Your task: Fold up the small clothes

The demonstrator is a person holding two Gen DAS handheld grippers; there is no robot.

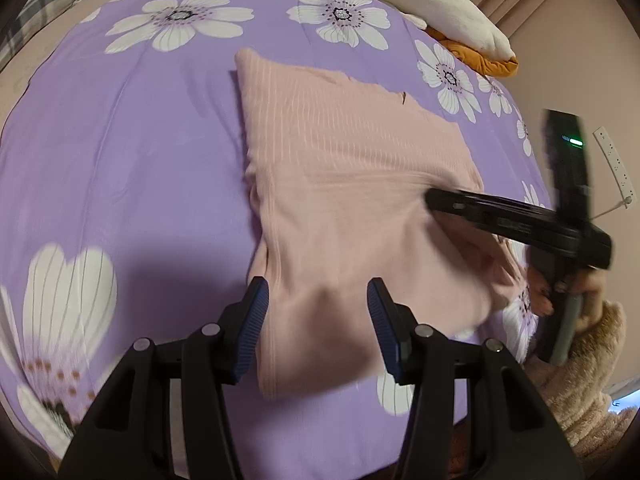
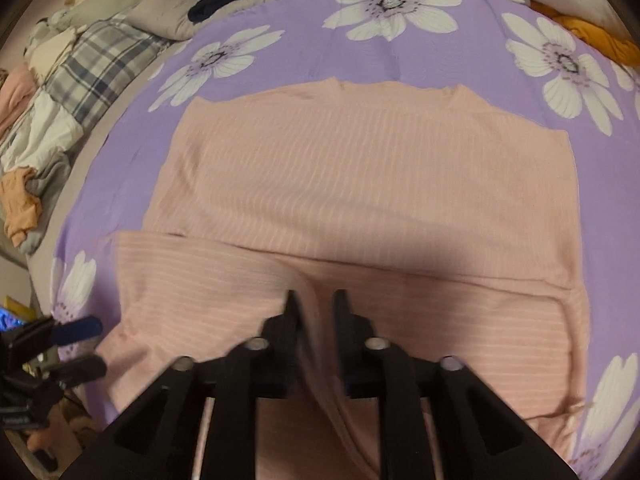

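The pink ribbed top [image 1: 344, 184] is spread on the floral purple bedsheet [image 1: 120, 160], one edge pinched and lifted in the right claw [image 2: 316, 300], the left claw [image 1: 318, 292] held spread, so most folding is judged left.

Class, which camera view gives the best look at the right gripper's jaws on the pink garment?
The right wrist view: the right gripper has its jaws nearly closed on a raised fold of the pink garment. The left wrist view shows that gripper only side-on and motion-blurred.
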